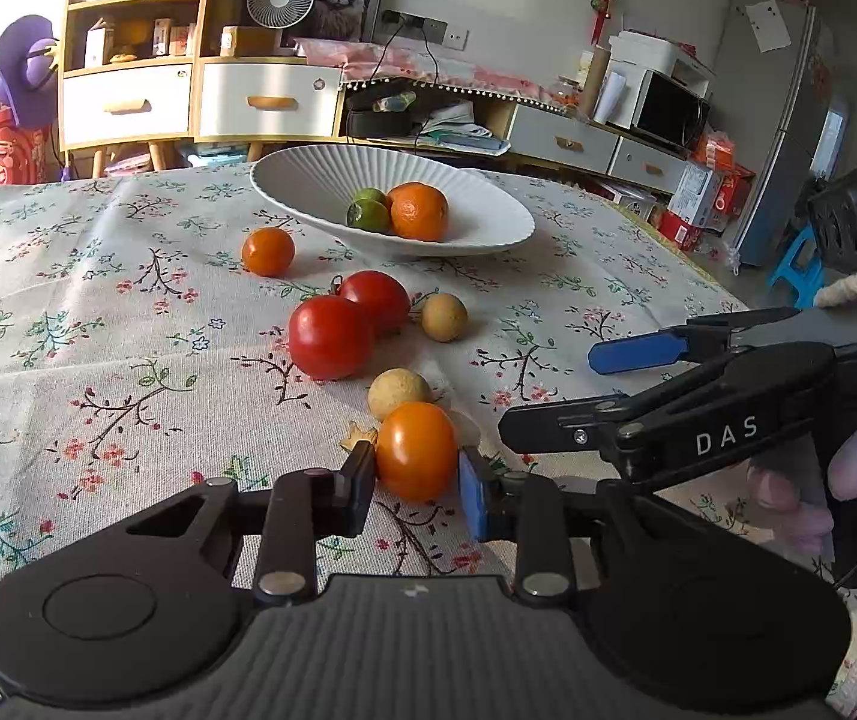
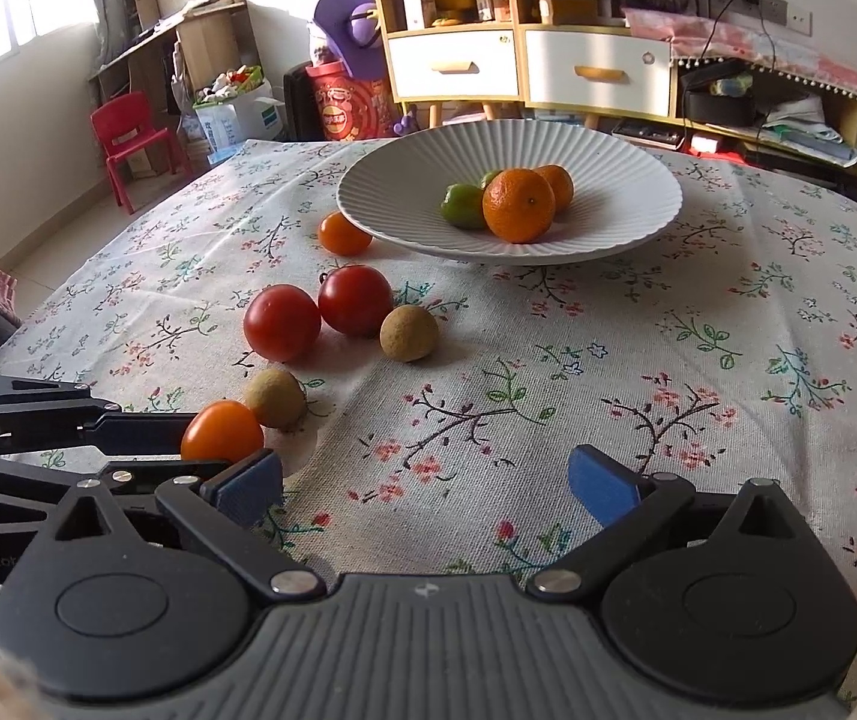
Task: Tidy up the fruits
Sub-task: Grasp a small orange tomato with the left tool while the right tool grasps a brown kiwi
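My left gripper (image 1: 416, 489) is shut on an orange tomato (image 1: 416, 450) that rests on the floral tablecloth; it also shows in the right wrist view (image 2: 221, 429). My right gripper (image 2: 428, 489) is open and empty, low over the cloth to the right of it, and shows in the left wrist view (image 1: 548, 387). A white ribbed bowl (image 1: 308, 180) (image 2: 608, 162) holds oranges (image 1: 419, 211) and limes (image 1: 368, 215). Loose on the cloth lie two red tomatoes (image 1: 330, 336), two tan round fruits (image 1: 398, 393) and a small orange fruit (image 1: 267, 251).
The table's right edge (image 1: 710, 276) drops to a cluttered floor. Behind the table stand wooden shelves with drawers (image 1: 128, 96) and a low cabinet (image 1: 566, 138). A red child's chair (image 2: 128, 138) stands at the left.
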`<state>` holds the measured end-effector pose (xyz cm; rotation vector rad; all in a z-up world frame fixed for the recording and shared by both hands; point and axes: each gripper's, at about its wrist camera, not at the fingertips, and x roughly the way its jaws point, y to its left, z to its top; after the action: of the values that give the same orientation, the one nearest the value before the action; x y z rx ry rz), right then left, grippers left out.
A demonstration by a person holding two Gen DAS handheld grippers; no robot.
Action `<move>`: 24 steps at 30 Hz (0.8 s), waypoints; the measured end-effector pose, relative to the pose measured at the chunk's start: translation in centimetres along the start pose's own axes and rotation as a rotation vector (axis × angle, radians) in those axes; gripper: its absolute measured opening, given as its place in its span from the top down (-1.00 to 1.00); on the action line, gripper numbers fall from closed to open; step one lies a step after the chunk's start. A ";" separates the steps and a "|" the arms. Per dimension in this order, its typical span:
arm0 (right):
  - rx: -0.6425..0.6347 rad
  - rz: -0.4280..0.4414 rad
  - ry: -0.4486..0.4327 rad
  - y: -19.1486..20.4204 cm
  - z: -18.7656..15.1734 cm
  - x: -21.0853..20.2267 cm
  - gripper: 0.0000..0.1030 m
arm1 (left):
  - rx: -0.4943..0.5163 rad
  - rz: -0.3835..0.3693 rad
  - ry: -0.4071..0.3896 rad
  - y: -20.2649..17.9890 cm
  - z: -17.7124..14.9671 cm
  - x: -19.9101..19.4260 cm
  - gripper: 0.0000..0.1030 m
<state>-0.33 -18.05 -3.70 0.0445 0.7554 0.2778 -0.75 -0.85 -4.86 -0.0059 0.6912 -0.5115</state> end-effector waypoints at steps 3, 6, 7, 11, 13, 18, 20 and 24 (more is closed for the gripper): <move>-0.003 0.008 -0.003 0.3 0.1 0.1 -0.97 | 0.002 0.028 -0.006 0.3 0.2 -0.4 0.50; -0.013 0.017 -0.005 0.7 0.3 0.3 -0.94 | -0.014 0.051 -0.002 1.0 0.2 -0.8 0.50; -0.015 0.020 -0.006 0.8 0.3 0.3 -0.93 | -0.022 0.061 0.000 1.4 0.2 -1.0 0.50; -0.039 0.045 -0.013 1.8 0.7 0.7 -0.78 | -0.049 0.089 0.009 2.5 0.2 -1.4 0.50; -0.053 0.068 -0.010 2.4 0.9 0.9 -0.68 | -0.056 0.100 0.011 2.9 0.2 -1.5 0.50; -0.098 0.116 0.002 3.8 1.1 1.4 -0.40 | -0.070 0.114 0.013 3.6 0.1 -1.9 0.50; -0.117 0.119 0.000 4.3 1.1 1.5 -0.30 | -0.071 0.115 0.013 3.8 0.0 -2.0 0.50; -0.154 0.114 -0.014 4.9 1.0 1.4 -0.19 | -0.075 0.117 0.015 4.0 -0.1 -2.1 0.50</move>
<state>0.22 -12.91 -3.24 -0.0560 0.7166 0.4430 -0.37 3.58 -4.34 -0.0315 0.7202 -0.3736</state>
